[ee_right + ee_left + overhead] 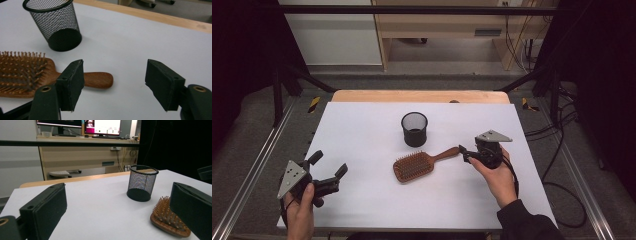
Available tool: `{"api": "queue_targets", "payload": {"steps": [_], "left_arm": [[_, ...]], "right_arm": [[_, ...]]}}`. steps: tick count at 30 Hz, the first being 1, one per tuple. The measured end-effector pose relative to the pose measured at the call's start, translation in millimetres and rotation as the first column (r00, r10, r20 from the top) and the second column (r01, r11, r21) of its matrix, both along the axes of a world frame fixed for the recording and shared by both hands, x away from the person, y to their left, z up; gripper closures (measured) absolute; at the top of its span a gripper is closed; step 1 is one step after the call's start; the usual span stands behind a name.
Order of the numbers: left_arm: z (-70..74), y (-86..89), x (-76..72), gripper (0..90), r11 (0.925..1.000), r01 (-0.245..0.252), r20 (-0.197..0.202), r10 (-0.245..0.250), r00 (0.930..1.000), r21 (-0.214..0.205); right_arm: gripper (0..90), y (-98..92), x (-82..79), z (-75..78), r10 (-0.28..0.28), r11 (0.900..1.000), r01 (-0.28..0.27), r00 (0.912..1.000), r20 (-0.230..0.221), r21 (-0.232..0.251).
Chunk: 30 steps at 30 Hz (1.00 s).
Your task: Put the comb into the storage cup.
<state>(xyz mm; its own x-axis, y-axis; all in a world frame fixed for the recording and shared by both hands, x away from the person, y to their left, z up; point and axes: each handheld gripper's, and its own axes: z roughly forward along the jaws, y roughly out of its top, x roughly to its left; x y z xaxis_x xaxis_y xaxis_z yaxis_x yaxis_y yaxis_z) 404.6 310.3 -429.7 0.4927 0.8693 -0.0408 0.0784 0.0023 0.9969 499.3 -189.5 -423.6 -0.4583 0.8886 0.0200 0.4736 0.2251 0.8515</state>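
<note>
1. Your right gripper (466,154) is spread wide by the brush (421,164) handle on the table (362,130); closing too far out could flip the brush.
2. Your left gripper (328,169) is spread wide and holds nothing.
3. Bumping the cup (414,129) could tip it.
4. One brush, one cup, two grippers.

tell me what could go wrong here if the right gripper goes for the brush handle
1. The right gripper stands open by the tip of the wooden paddle hairbrush. A pinch that far out on the handle may let the heavier bristle head sag or swing.
2. The black mesh cup stands upright just behind the brush; a swinging head could tip it.
3. The brush lies flat on the white table, so jaws closing low might scrape the surface or nudge the handle away.
</note>
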Motion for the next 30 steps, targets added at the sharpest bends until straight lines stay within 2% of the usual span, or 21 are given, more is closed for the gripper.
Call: {"api": "queue_targets", "payload": {"steps": [3,9,12,14,16,20,23,26,27,29,30], "left_arm": [[0.0,-0.5,-0.2,1.3,1.0,0.006,0.002,-0.006,1.0,0.005],[-1.0,2.4,0.1,1.4,1.0,-0.002,-0.006,0.002,1.0,0.002],[-0.3,2.2,1.3,1.4,1.0,0.0,-0.003,0.0,1.0,0.0],[-0.6,1.7,1.8,1.5,1.0,0.0,-0.005,0.0,1.0,0.001],[-0.7,-0.2,1.9,1.7,1.0,0.008,-0.005,-0.008,1.0,0.004],[0.0,-1.6,0.6,1.5,0.9997,0.016,0.003,-0.016,0.9999,0.018],[0.1,-0.4,0.4,1.5,0.9999,0.011,0.002,-0.011,0.9999,0.01],[-0.3,0.4,0.3,1.5,1.0,0.004,-0.002,-0.004,1.0,0.008],[0.1,1.0,0.2,1.4,1.0,0.003,0.001,-0.003,1.0,0.006],[0.8,1.8,0.1,1.4,1.0,0.001,0.004,-0.001,1.0,0.007],[0.9,1.9,0.3,1.4,1.0,-0.001,0.005,0.001,1.0,0.004]], "right_arm": [[38.0,6.6,6.5,1.6,0.027,0.9995,-0.027,0.9993,-0.024,-0.018],[52.0,17.8,19.7,4.7,0.055,0.9976,-0.057,0.9977,-0.038,-0.039],[60.9,23.2,23.1,3.8,0.067,0.9965,-0.069,0.997,-0.039,-0.047],[62.7,24.6,23.4,3.4,0.074,0.996,-0.076,0.9964,-0.041,-0.048],[68.5,30.1,24.7,1.3,0.093,0.9937,-0.095,0.9946,-0.046,-0.059],[74.7,32.6,25.3,0.5,0.1,0.9932,-0.103,0.9934,-0.057,-0.055],[83.8,34.7,25.9,1.3,0.1,0.9943,-0.102,0.9931,-0.062,-0.031],[87.2,37.3,28.0,0.0,0.105,0.9938,-0.108,0.9916,-0.075,-0.026],[89.2,41.4,31.1,-1.5,0.114,0.9925,-0.118,0.9889,-0.095,-0.034],[90.0,43.0,32.5,-2.4,0.119,0.9916,-0.123,0.9879,-0.099,-0.039],[90.0,49.1,36.4,-6.7,0.128,0.9902,-0.133,0.9849,-0.117,-0.042]]}}
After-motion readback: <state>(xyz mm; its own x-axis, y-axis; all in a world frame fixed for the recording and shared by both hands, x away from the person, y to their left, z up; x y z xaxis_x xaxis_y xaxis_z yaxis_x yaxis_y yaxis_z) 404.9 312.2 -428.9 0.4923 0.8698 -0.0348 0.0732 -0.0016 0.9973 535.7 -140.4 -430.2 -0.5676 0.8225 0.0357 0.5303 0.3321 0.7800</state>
